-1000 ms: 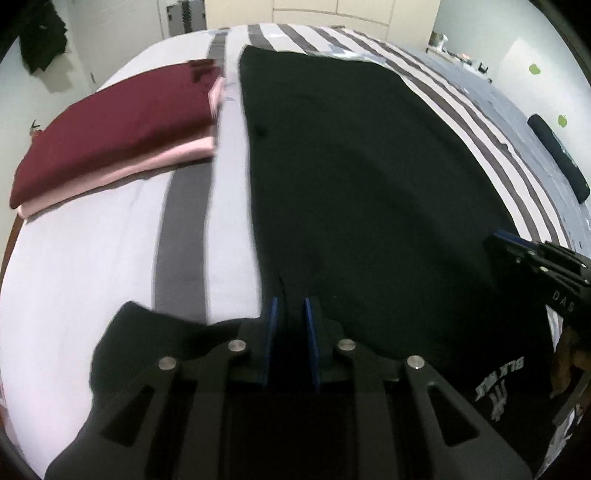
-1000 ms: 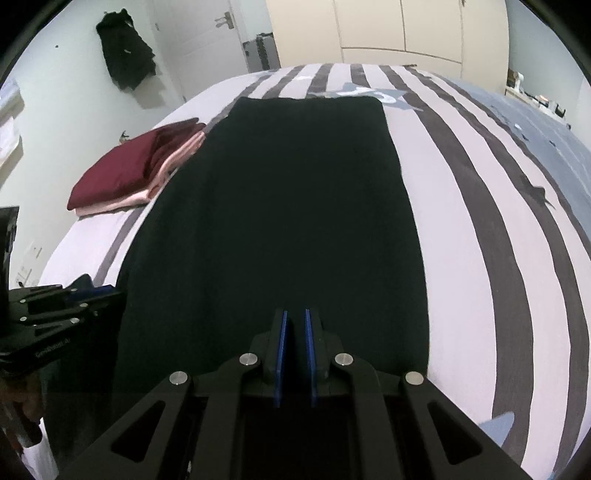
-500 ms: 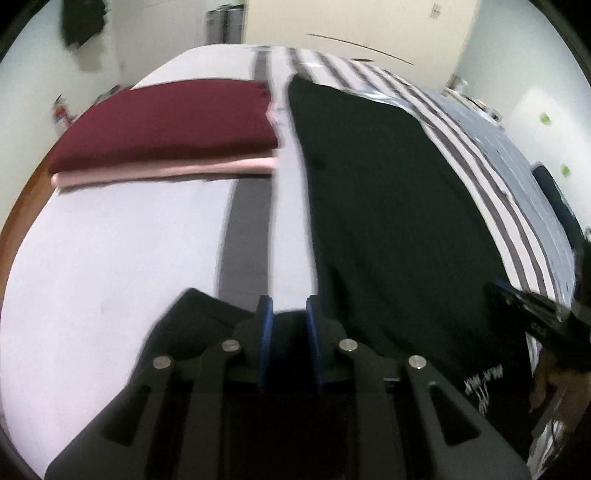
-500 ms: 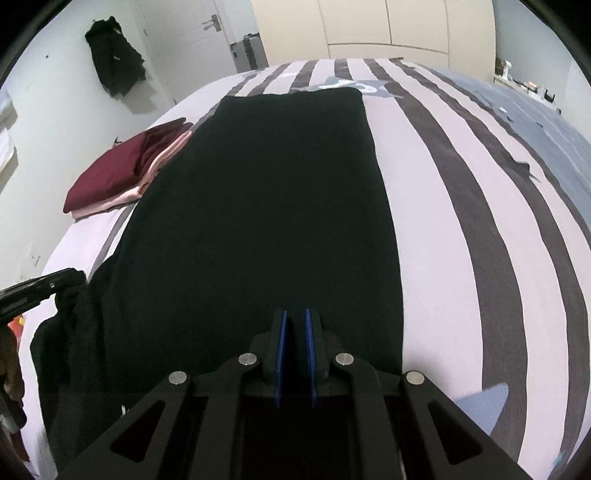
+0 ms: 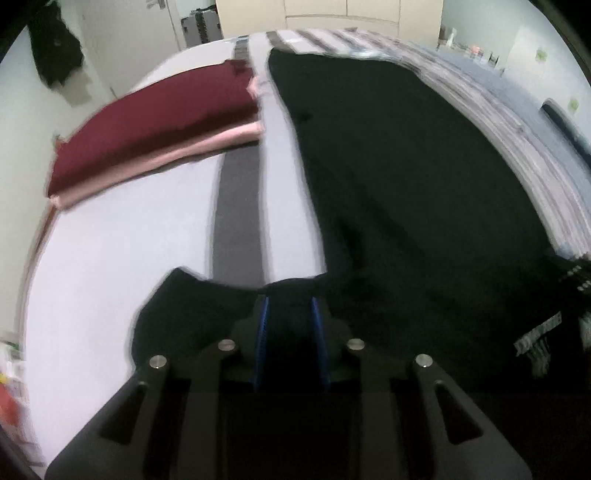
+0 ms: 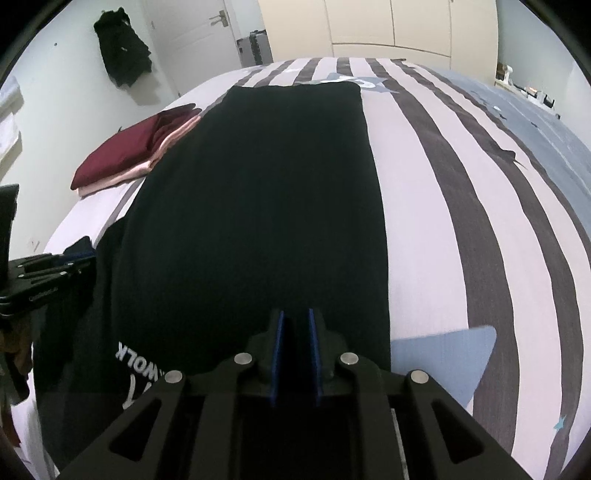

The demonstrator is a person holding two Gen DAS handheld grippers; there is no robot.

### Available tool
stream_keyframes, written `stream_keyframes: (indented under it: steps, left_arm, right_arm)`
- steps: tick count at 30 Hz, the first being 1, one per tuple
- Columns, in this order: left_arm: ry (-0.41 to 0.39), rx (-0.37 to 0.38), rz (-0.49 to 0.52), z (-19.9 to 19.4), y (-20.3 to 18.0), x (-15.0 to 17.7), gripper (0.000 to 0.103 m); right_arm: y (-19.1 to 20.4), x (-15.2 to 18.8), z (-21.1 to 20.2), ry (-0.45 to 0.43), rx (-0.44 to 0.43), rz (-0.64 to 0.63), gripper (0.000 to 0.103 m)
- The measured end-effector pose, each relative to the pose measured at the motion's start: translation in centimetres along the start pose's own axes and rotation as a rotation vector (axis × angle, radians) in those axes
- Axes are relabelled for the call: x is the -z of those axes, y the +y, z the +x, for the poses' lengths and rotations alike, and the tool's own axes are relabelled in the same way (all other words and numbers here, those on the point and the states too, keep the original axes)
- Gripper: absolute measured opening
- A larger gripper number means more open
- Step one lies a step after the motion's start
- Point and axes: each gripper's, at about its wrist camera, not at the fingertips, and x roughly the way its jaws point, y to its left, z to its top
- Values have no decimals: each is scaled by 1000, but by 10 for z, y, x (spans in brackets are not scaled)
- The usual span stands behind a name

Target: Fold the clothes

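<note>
Right wrist view: black garment [image 6: 258, 206] lies lengthwise on striped bed [image 6: 461, 229], narrowed into long panel; cross folds left. Maroon and pink folded clothes [image 6: 125, 162] stacked beside it, done. Right hand-held gripper [image 6: 295, 350] jaws opening, narrow gap, black fabric between. Left hand-held gripper [image 5: 290, 325] likewise opening, near-edge fabric between jaws.

A shirt [image 6: 255, 206] lies lengthwise on the bed [image 6: 461, 221]. A stack of folded clothes [image 6: 129, 158] sits on the bed just left of its far half. A suitcase [image 6: 255, 46] and wardrobe [image 6: 388, 26] stand behind the bed.
</note>
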Motion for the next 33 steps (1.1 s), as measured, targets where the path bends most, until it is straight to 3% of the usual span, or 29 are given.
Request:
stream_keyframes:
  steps: [4, 10, 13, 16, 18, 23, 30, 33]
  left_arm:
    - [-7, -43, -13, -8, 17, 9, 22]
    - [-37, -85, -110, -15, 26, -6, 22]
    - [-85, -7, -107, -21, 3, -23, 22]
    - [-109, 72, -63, -48, -9, 3, 22]
    - [-83, 97, -44, -38, -23, 7, 22]
    - [12, 23, -57, -11, 2, 28, 22]
    - [50, -89, -115, -28, 59, 79, 22]
    - [60, -119, -119, -27, 70, 81, 22]
  right_arm:
    - [-4, 9, -2, -10, -6, 1, 13]
    - [-5, 13, -6, -13, -5, 5, 13]
    - [-3, 12, -12, -7, -6, 10, 17]
    - [1, 16, -24, -10, -37, 21, 18]
    - [7, 22, -34, -11, -50, 10, 18]
    - [21, 42, -48, 6, -89, -10, 18]
    - [53, 86, -56, 49, -154, -116, 22]
    - [61, 104, -61, 43, -142, -143, 23]
